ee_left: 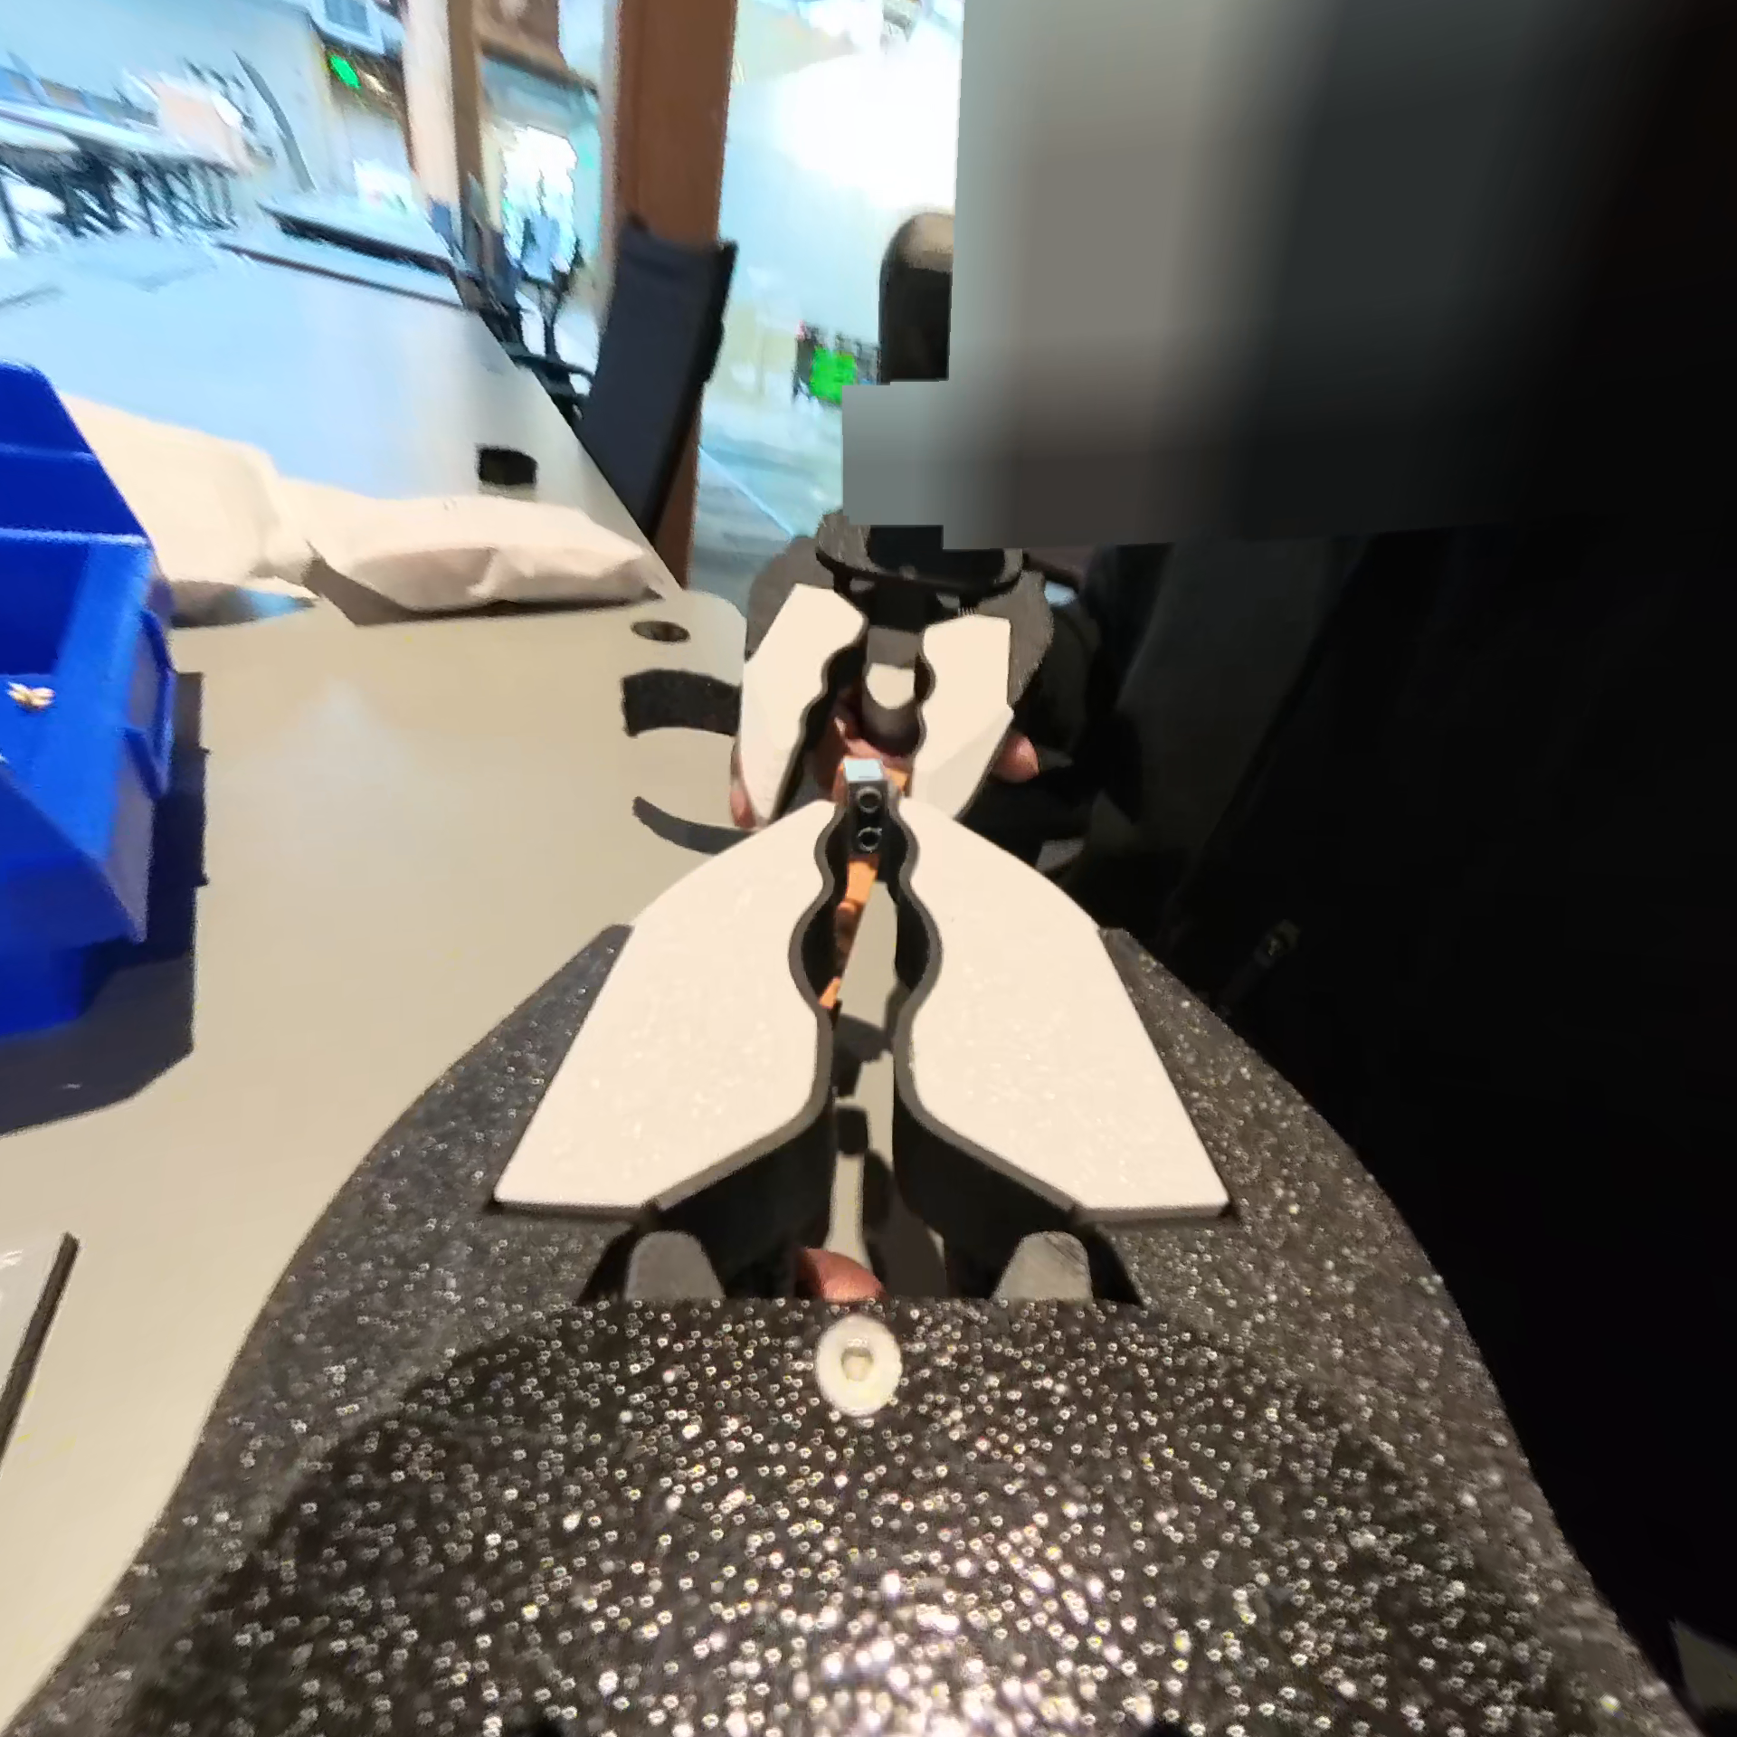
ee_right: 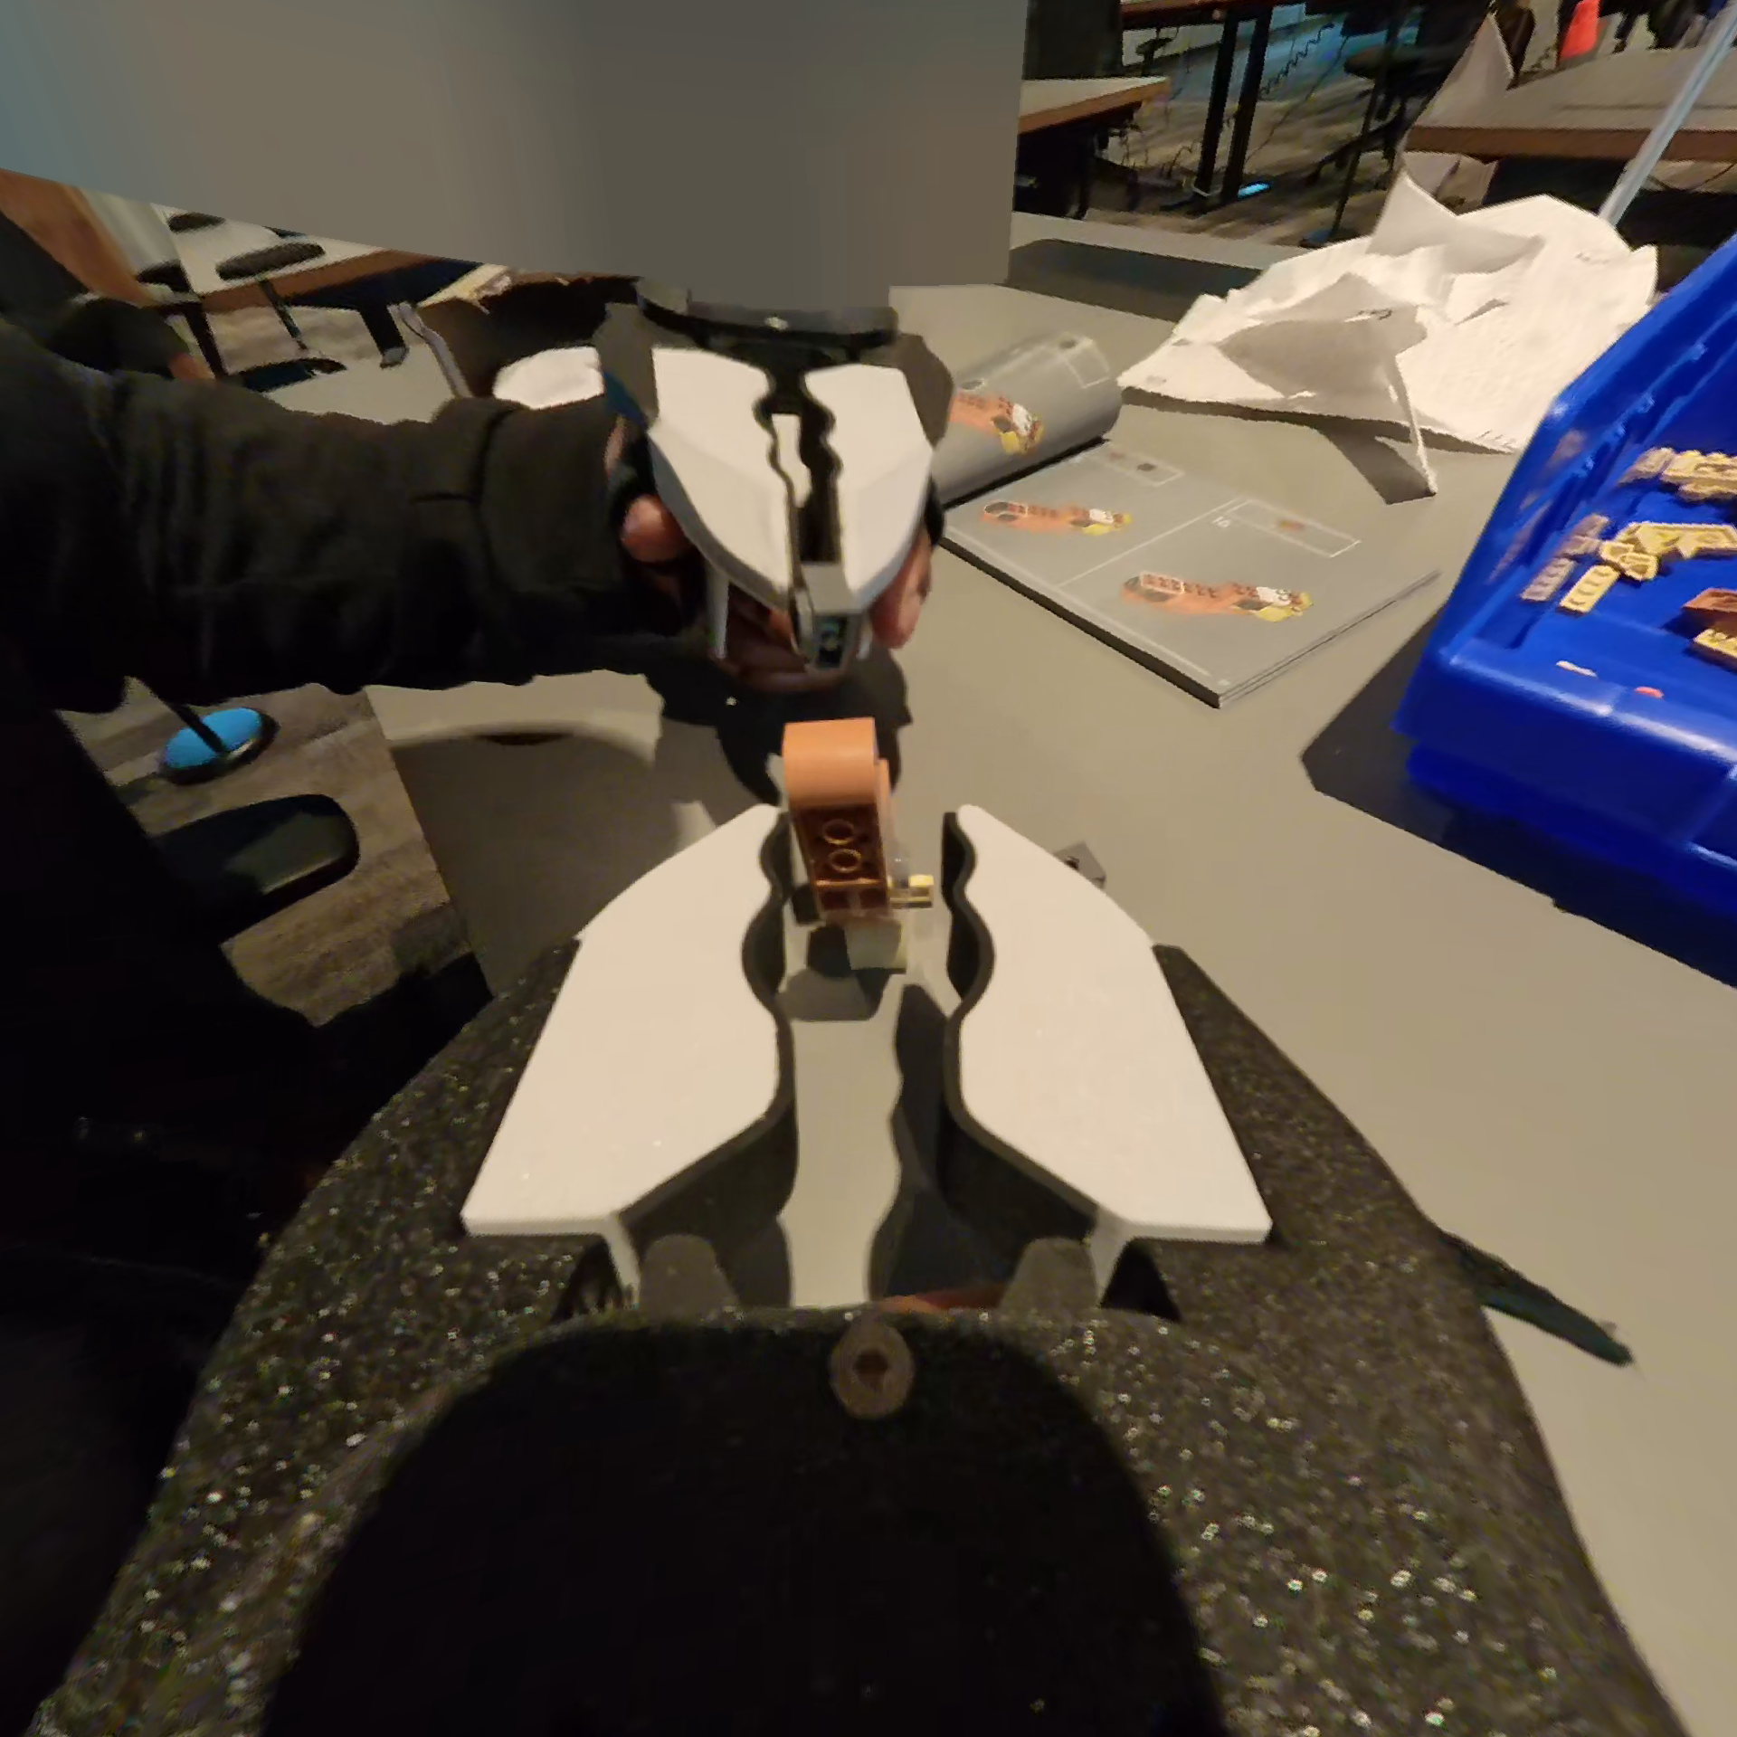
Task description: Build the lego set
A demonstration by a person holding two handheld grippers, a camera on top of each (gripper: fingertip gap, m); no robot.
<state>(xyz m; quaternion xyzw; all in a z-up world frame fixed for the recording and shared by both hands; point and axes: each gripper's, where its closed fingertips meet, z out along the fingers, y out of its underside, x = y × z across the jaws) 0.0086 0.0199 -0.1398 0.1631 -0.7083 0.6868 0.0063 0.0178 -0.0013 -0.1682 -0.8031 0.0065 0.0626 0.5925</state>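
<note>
Left wrist view. The left gripper (ee_left: 866, 827) is sitting at frame centre, its jaws pinching a small dark grey brick (ee_left: 866, 816) at the tips. Just beyond, the right gripper (ee_left: 879, 743) is pointing back at it with orange parts between. A blue bin (ee_left: 75, 714) is occupying the left edge on the grey table (ee_left: 404, 846).

Right wrist view. The right gripper (ee_right: 860, 869) is standing with jaws parted, an orange lego assembly (ee_right: 839, 837) sitting between its tips; whether both pads are touching it cannot be told. The left gripper (ee_right: 827, 630) is hovering above centre, apart from the assembly. An instruction booklet (ee_right: 1175, 555) and a bin of loose pieces (ee_right: 1635, 564) are lying at right.

Handling: likely light, rigid, smooth plastic, prone to slipping; joints may pop apart. Best taken across flat side faces.
</note>
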